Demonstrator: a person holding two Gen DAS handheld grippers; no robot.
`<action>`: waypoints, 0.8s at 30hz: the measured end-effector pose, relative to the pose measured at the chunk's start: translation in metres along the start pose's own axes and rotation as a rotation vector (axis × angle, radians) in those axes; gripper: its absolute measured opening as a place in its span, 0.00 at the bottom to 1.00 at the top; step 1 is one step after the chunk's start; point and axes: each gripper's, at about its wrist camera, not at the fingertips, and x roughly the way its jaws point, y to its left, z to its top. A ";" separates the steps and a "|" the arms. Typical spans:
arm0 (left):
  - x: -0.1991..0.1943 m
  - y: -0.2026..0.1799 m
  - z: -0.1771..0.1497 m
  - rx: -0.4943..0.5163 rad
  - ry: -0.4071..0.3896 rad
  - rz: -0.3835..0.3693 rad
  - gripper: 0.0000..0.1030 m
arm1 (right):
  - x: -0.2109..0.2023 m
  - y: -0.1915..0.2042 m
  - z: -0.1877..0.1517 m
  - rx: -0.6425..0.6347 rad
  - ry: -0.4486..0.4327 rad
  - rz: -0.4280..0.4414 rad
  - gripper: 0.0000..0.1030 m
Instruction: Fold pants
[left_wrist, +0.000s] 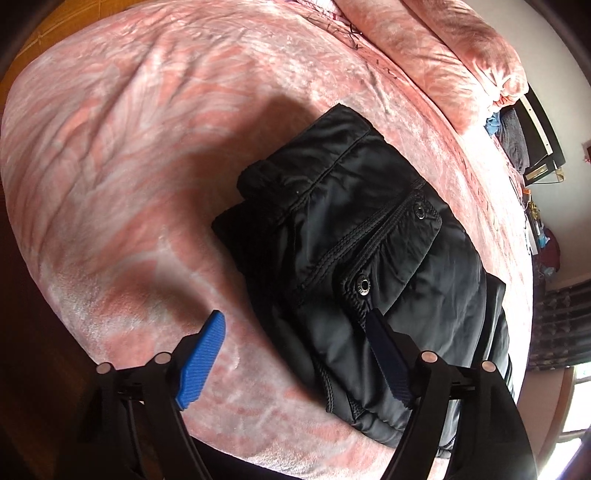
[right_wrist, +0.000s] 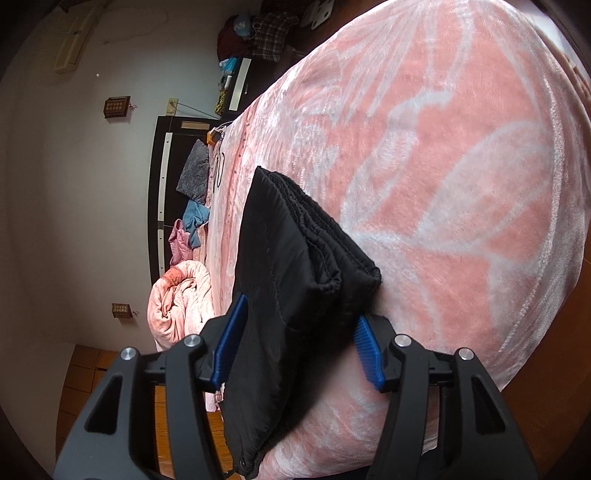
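The black pants (left_wrist: 369, 266) lie folded into a thick bundle on the pink blanket (left_wrist: 122, 158), snap pocket facing up. My left gripper (left_wrist: 295, 321) is open above the bundle's near edge; one blue pad (left_wrist: 201, 360) is over the blanket, the other (left_wrist: 388, 354) over the pants. In the right wrist view the folded pants (right_wrist: 295, 266) sit between the blue pads of my right gripper (right_wrist: 301, 317), which stands wide open around the bundle's edge. The stacked folds show at its right side.
A rolled pink quilt (left_wrist: 454, 55) lies at the far side of the bed, also in the right wrist view (right_wrist: 181, 295). A dark headboard (right_wrist: 159, 192) with loose clothes (right_wrist: 194, 206) stands beyond. Wooden floor (right_wrist: 85, 373) is past the bed edge.
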 end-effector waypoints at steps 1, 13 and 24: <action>-0.002 -0.001 -0.001 -0.002 -0.005 -0.001 0.78 | 0.000 0.000 -0.001 -0.016 0.002 -0.009 0.55; 0.001 0.003 -0.005 -0.032 -0.099 0.041 0.84 | 0.003 0.018 0.000 -0.060 -0.013 -0.115 0.21; -0.004 0.007 -0.018 -0.018 -0.233 0.069 0.84 | -0.007 0.133 -0.025 -0.317 -0.079 -0.228 0.16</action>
